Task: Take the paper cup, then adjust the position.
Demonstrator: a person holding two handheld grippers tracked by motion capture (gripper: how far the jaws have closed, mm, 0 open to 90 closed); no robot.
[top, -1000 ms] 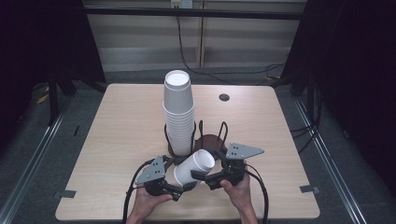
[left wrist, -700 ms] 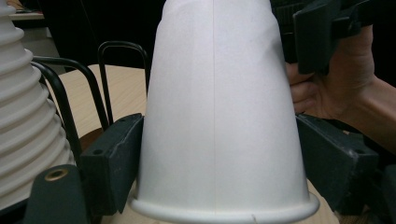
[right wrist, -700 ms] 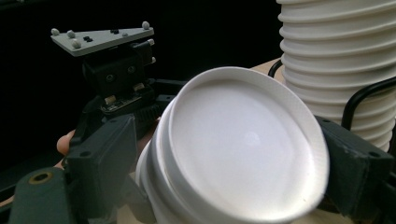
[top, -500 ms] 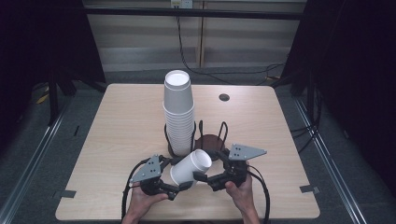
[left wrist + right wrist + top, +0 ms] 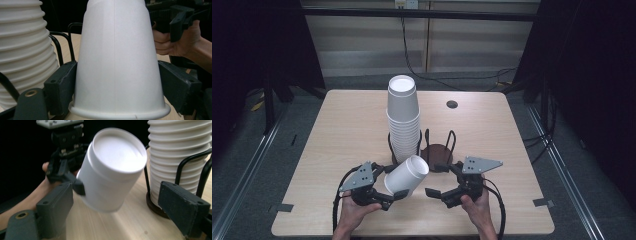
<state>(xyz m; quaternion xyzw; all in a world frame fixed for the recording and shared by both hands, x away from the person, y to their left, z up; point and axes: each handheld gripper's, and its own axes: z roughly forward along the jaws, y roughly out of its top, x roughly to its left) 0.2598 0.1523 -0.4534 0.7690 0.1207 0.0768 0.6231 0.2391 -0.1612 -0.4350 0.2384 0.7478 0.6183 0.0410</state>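
A white paper cup (image 5: 407, 175) lies tilted in my left gripper (image 5: 393, 189), which is shut on it near the rim, the closed bottom pointing up and to the right. In the left gripper view the cup (image 5: 116, 62) sits squeezed between both jaws of my left gripper (image 5: 116, 82). My right gripper (image 5: 437, 180) stands open just right of the cup, apart from it. In the right gripper view my right gripper (image 5: 125, 215) has nothing between its jaws, and the cup (image 5: 112, 167) hangs ahead of them. A tall stack of white cups (image 5: 403, 120) stands in a black wire holder.
A second wire holder with a round brown base (image 5: 437, 150) stands to the right of the stack, with no cups in it. The wooden table (image 5: 337, 130) has a small dark hole (image 5: 452, 104) near its far edge. The stack (image 5: 180, 152) stands close to my right gripper's right jaw.
My left gripper has carried the cup a little to the left, away from my right gripper. The right gripper has drawn back slightly and now stands apart from the cup.
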